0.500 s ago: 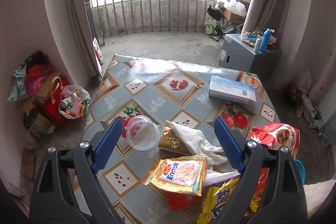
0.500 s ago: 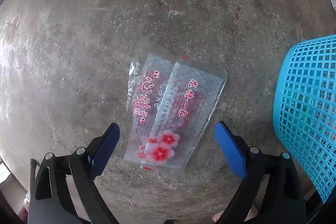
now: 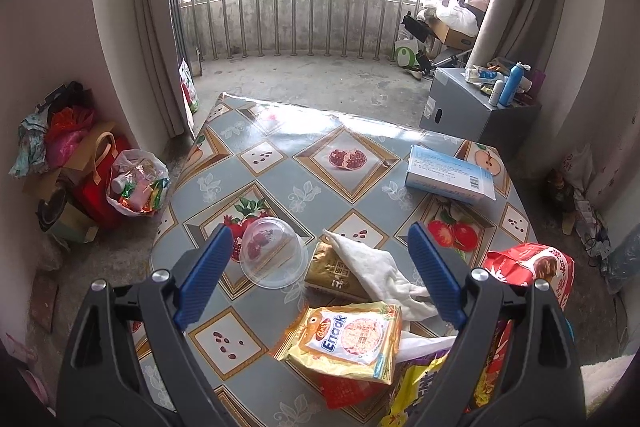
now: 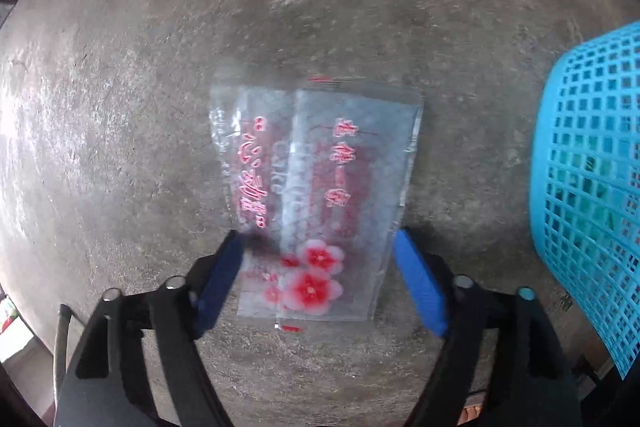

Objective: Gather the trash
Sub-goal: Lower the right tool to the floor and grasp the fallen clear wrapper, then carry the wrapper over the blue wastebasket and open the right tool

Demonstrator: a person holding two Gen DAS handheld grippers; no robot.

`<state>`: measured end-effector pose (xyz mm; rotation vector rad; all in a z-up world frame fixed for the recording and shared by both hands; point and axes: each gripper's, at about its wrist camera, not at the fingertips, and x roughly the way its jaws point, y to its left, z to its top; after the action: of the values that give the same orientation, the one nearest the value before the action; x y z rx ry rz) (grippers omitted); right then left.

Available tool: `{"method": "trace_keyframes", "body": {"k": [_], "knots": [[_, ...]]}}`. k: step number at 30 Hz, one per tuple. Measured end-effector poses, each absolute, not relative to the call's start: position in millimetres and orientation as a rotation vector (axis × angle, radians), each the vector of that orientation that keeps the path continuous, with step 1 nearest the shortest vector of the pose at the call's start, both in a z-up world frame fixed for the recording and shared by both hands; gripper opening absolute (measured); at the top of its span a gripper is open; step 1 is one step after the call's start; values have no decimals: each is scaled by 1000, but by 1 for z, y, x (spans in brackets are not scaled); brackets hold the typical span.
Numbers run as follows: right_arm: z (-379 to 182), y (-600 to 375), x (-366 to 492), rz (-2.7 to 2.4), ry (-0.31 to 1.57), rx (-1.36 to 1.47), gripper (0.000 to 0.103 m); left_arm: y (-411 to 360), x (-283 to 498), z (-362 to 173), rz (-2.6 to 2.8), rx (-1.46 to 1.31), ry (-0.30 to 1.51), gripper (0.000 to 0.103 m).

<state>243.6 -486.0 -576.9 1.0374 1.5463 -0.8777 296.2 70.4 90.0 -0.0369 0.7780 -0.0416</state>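
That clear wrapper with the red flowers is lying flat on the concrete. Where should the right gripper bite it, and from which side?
Grip the flower-printed near end of the clear wrapper, coming straight down from above. It lies flat and limp, so it offers no raised edge. The right gripper already straddles that end, its jaws just closing but not yet pinching; closing should bunch the film up between the pads. The blue basket stands clear to the right.

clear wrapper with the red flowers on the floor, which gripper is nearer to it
Right. The right gripper is down over the clear wrapper, its closing jaws straddling the flowered end. The left gripper hangs open over the table; no such wrapper shows in its view.
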Motion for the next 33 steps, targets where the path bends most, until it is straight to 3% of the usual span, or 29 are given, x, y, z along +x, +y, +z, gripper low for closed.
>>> {"method": "trace_keyframes", "body": {"k": [2,6,11,18,22,25,28,30,33], "knots": [[-571,-488,235,-892,1549,1032,44,72,294,90,-45,-42,773,84],[-566,-487,225,-838,1559,1043,24,72,286,93,-52,-50,755,84],[-516,-461,232,-674,1474,903,17,75,273,103,-67,-65,717,84],[-338,-424,181,-442,1164,709,16,70,256,117,-106,-66,658,84],[-269,-453,113,-589,1054,655,16,64,248,122,-147,-56,629,84],[-271,-494,71,-724,1091,709,17,61,244,123,-186,-68,618,84],[-307,-527,41,-779,1212,799,20,58,236,124,-219,-77,606,84],[-336,-549,37,-784,1279,843,28,56,231,124,-234,-86,600,84],[-348,-561,23,-824,1301,875,55,53,224,123,-264,-110,603,84]]}}
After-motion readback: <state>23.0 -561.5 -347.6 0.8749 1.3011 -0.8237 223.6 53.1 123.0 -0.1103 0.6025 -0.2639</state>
